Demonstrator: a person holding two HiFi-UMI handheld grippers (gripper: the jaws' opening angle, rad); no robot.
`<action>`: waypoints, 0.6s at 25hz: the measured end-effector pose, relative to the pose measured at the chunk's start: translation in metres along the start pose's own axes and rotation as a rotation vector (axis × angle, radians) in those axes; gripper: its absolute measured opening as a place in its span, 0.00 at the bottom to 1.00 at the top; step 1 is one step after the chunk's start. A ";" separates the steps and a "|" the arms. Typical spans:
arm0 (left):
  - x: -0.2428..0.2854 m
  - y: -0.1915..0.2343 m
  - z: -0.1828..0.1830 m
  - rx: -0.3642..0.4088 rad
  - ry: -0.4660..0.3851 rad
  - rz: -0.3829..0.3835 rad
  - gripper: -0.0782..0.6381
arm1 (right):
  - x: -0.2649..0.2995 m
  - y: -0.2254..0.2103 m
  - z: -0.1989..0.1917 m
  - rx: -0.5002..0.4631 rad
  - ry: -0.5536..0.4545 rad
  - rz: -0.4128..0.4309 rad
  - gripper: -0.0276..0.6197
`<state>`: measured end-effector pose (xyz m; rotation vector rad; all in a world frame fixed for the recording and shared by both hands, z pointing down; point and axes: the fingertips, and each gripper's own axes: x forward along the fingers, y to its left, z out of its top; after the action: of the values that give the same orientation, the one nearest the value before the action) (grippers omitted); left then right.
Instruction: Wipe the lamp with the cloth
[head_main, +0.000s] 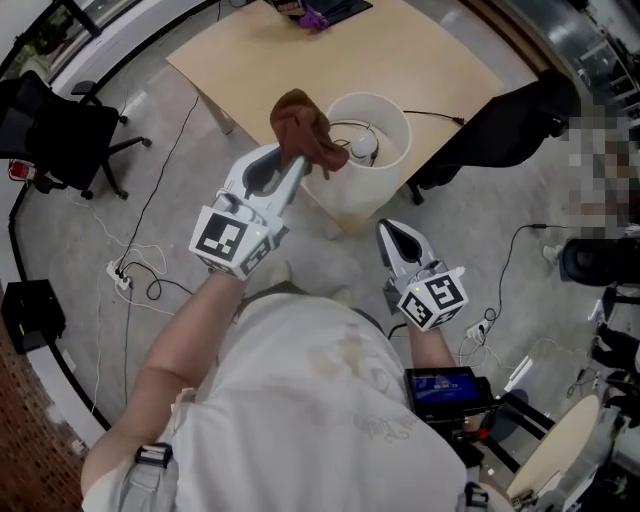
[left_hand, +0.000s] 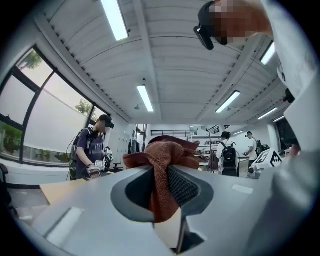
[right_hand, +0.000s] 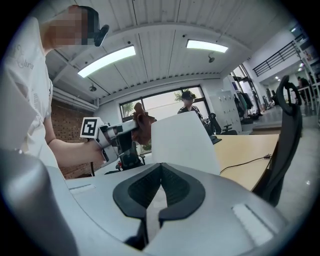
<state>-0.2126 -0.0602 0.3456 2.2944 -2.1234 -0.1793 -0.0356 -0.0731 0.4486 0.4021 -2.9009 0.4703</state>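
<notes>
A rust-brown cloth (head_main: 303, 128) hangs bunched from the tip of my left gripper (head_main: 290, 162), which is shut on it and held just left of the lamp's white cylindrical shade (head_main: 385, 118). In the left gripper view the cloth (left_hand: 165, 155) fills the gap between the jaws. The lamp stands at the near corner of the wooden table (head_main: 260, 60), its cord trailing right. My right gripper (head_main: 386, 230) is shut and empty, below the shade and pointing towards it. In the right gripper view the shade (right_hand: 182, 142) rises right ahead, with the left gripper (right_hand: 112, 135) and cloth (right_hand: 140, 122) at its left.
A black office chair (head_main: 60, 140) stands at the left, another dark chair (head_main: 510, 130) right of the table. Cables and a power strip (head_main: 125, 280) lie on the floor. A purple item (head_main: 315, 18) sits at the table's far edge. Other people (left_hand: 92, 150) stand farther off.
</notes>
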 end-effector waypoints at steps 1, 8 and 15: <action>0.005 0.003 -0.007 -0.004 0.018 -0.001 0.22 | 0.001 0.000 0.001 -0.001 0.000 -0.013 0.06; 0.007 0.017 -0.086 -0.047 0.182 -0.010 0.22 | -0.003 -0.019 0.002 0.013 -0.004 -0.112 0.06; 0.004 0.004 -0.136 -0.073 0.314 -0.076 0.22 | -0.004 -0.020 0.002 0.027 -0.015 -0.174 0.06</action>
<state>-0.2037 -0.0736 0.4812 2.1930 -1.8480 0.0960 -0.0258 -0.0913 0.4517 0.6581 -2.8430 0.4800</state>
